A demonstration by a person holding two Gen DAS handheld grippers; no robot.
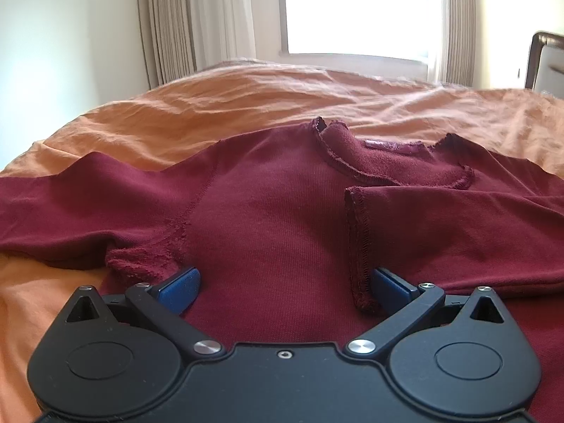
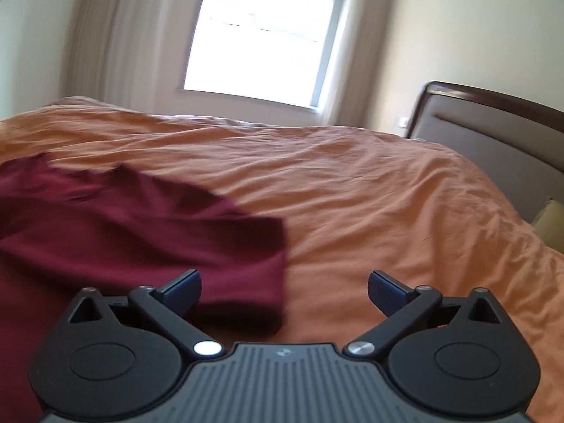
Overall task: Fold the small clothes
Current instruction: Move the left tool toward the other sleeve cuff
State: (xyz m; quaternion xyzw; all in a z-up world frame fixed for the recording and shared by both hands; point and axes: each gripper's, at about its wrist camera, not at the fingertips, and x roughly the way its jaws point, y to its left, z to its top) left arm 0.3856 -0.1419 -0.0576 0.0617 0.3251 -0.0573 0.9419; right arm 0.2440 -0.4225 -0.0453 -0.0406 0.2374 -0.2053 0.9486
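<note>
One sleeve folded in, the other waiting — both tools hang empty over the bed.

From the left wrist, the left gripper [image 1: 283,283] hovers low over the near part of the maroon shirt [image 1: 268,218], jaws spread wide and grasping nothing; the shirt lies flat on the orange bedspread [image 1: 211,105], collar [image 1: 370,155] far, the right sleeve [image 1: 440,232] already laid across the chest, the left sleeve [image 1: 70,208] stretched outward. I judge that sleeve comes next: pinch near its cuff, carry it across low and flat so the body stays smooth. From the right wrist — a blurred view — the right gripper [image 2: 283,287] is also released, level, just off the shirt's right folded edge [image 2: 278,264], half over bare bedspread, clear of the cloth.
</note>
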